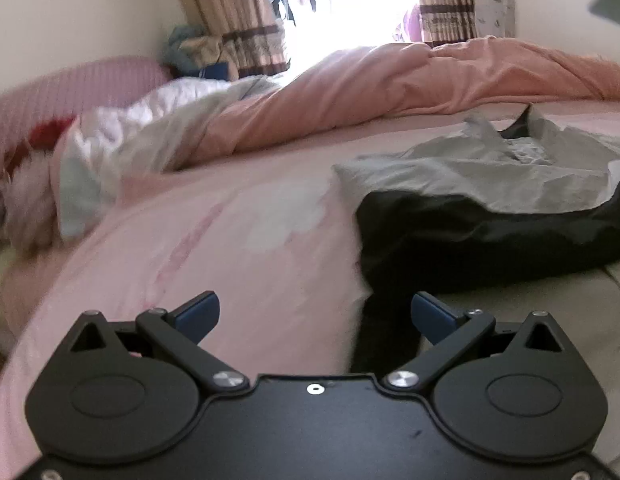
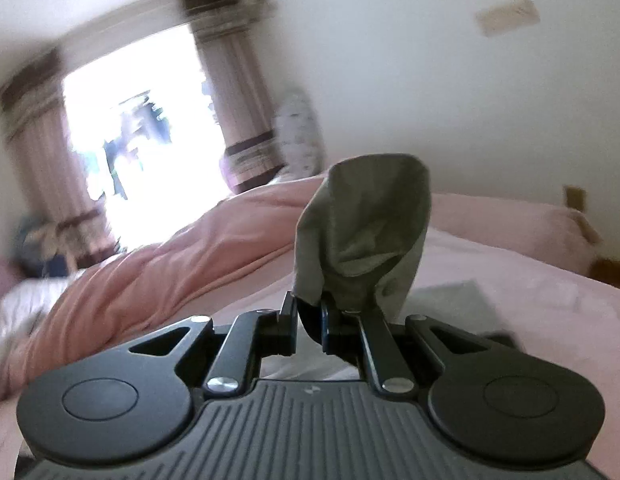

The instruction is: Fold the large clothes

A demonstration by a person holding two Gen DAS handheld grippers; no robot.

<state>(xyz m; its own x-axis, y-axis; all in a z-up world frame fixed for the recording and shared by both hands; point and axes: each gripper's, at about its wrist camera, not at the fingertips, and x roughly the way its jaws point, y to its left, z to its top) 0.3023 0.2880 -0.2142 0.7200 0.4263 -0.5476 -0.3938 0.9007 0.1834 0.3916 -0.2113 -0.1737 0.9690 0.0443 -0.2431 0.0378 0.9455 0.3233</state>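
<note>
Clothing is the matter here: one large garment point(image 1: 490, 208), black outside with a grey lining, lies spread on the bed point(image 1: 238, 240) toward its right edge in the left wrist view, the grey side turned up over the black along the far part. A dark strip of it trails down toward the near edge of the bed, passing between the two blue fingertips point(image 1: 200, 312) of the left gripper point(image 1: 315, 316), which stands wide apart and holds nothing; no fabric touches its pads.

In the right wrist view the right gripper point(image 2: 310, 312) is closed narrow on a fold of the same garment's grey cloth point(image 2: 366, 224), which rises above the jaws in a loose hood-like bulge, lifted off the bed. A flat grey piece point(image 2: 454, 300) lies on the sheet just behind it, blurred.

One peach quilt point(image 1: 390, 92) is bunched along the far edge of the bed, and one white crumpled cover point(image 1: 142, 140) lies at the far left corner, beside a pink headboard point(image 1: 70, 84). Two curtains point(image 1: 238, 12) flank one bright window point(image 1: 350, 4). No containers show in either view.
</note>
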